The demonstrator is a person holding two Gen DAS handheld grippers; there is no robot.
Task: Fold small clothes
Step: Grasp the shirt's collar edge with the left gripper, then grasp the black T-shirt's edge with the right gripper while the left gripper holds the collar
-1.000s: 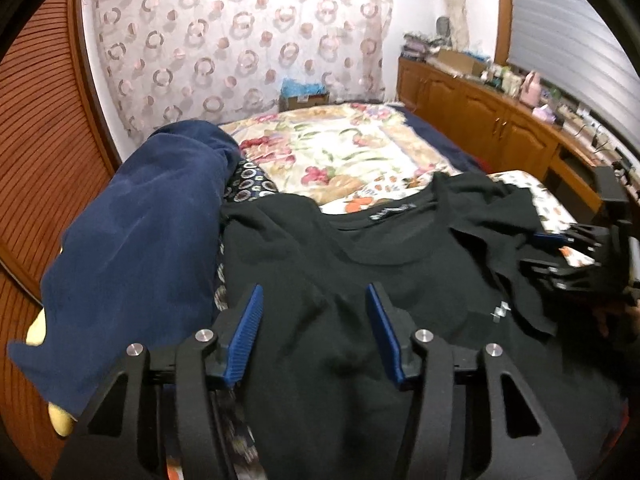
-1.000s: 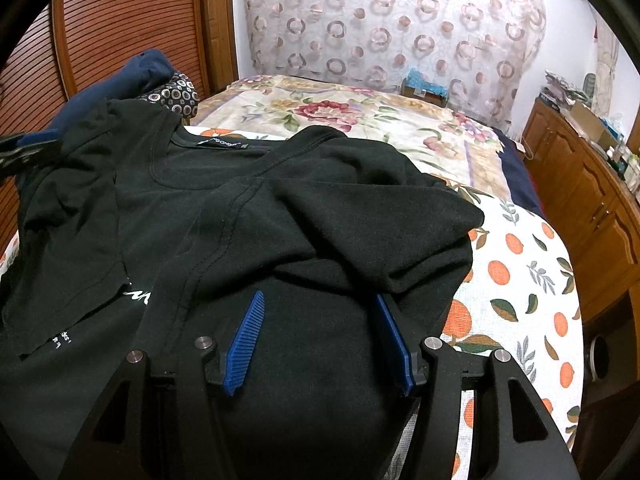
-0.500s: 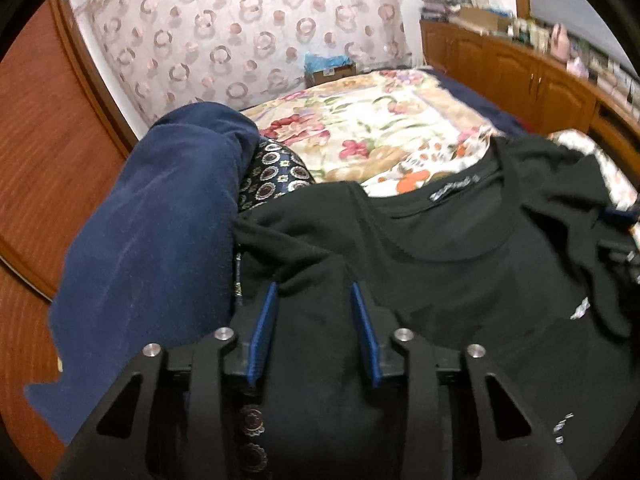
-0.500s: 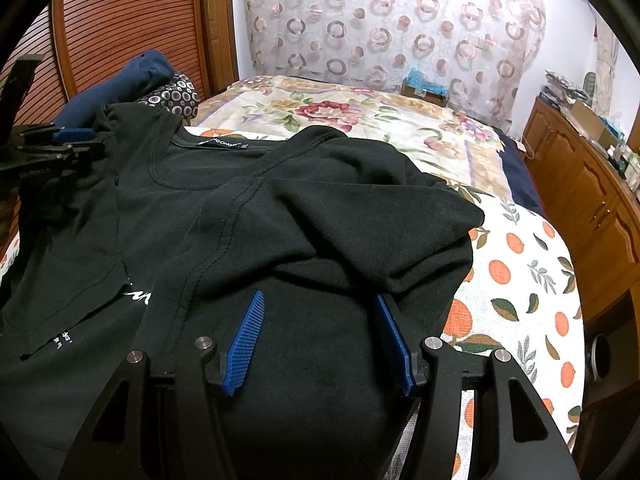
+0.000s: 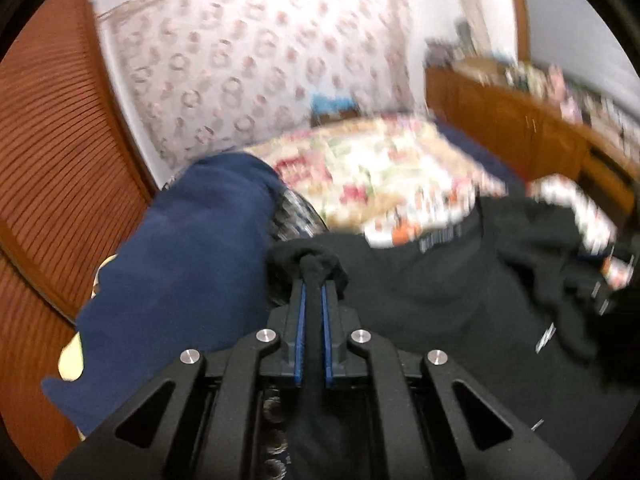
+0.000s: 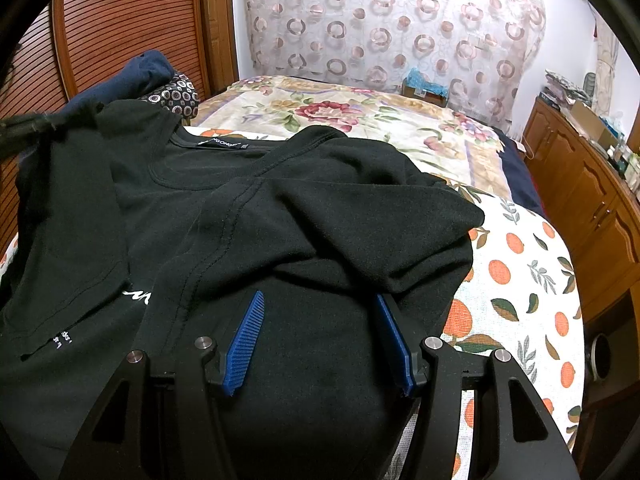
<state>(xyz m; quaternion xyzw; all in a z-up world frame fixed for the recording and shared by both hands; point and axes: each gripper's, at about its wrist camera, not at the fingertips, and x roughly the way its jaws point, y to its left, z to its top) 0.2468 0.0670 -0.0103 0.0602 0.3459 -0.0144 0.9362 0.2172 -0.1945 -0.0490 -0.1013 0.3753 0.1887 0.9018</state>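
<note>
A black T-shirt point(image 6: 280, 208) lies spread on the bed, neck label point(image 6: 222, 142) toward the far side, its right sleeve folded inward. My left gripper point(image 5: 313, 280) is closing on the shirt's left sleeve edge, with bunched black fabric point(image 5: 308, 264) pinched between the blue pads and lifted off the bed. The right wrist view shows that gripper as a dark blur at the far left point(image 6: 20, 128). My right gripper point(image 6: 320, 312) hovers open over the shirt's folded right side, its pads apart and gripping nothing.
A navy blanket point(image 5: 180, 260) and a ring-patterned cushion point(image 6: 176, 92) lie left of the shirt. An orange-print sheet point(image 6: 520, 280) covers the bed's right side and a floral quilt point(image 6: 340, 112) lies behind. A slatted wooden door point(image 6: 120, 20) stands left, wooden cabinets point(image 6: 592, 200) right.
My left gripper slid to the shirt's left sleeve edge, closed on it and lifted the fabric. The right gripper has stayed still and open.
</note>
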